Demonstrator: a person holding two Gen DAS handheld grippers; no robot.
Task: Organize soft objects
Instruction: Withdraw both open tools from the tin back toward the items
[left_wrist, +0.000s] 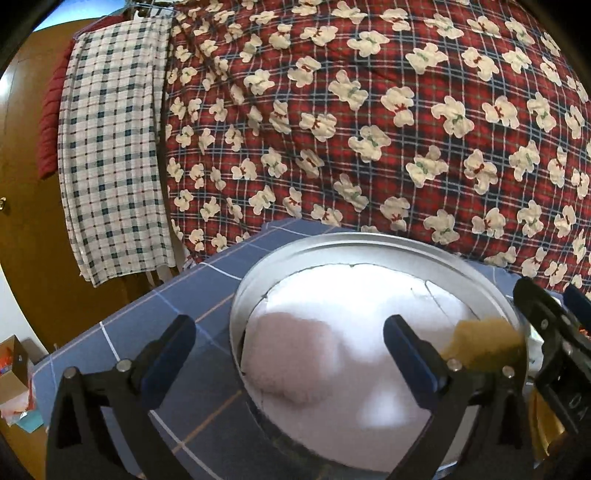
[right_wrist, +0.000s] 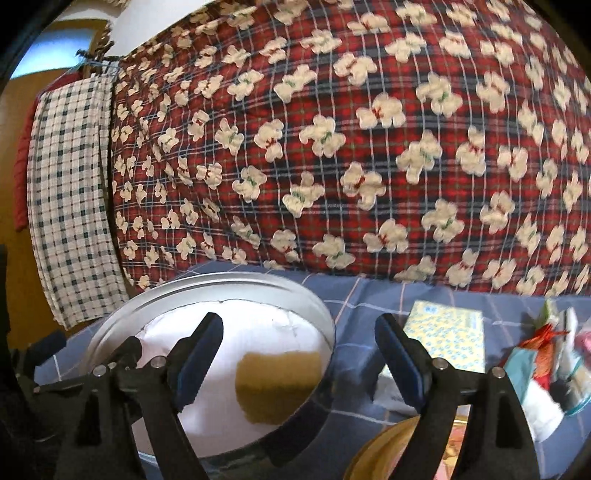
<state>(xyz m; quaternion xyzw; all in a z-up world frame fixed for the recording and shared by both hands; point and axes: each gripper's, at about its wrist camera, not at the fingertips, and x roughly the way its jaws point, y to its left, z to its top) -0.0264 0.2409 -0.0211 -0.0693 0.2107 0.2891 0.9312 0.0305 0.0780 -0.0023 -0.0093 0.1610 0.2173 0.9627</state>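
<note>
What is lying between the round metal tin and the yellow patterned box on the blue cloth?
Only bare blue checked cloth separates the metal tin and the yellow patterned box; the right wrist view shows it.

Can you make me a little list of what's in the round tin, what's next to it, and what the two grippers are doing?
container: round metal tin on a blue checked cloth
inside: white lining, a pink soft piece, a mustard-yellow soft piece
beside it: yellow patterned box
behind: red blanket with white bears
left gripper: open, holding nothing
right gripper: open, holding nothing
</note>
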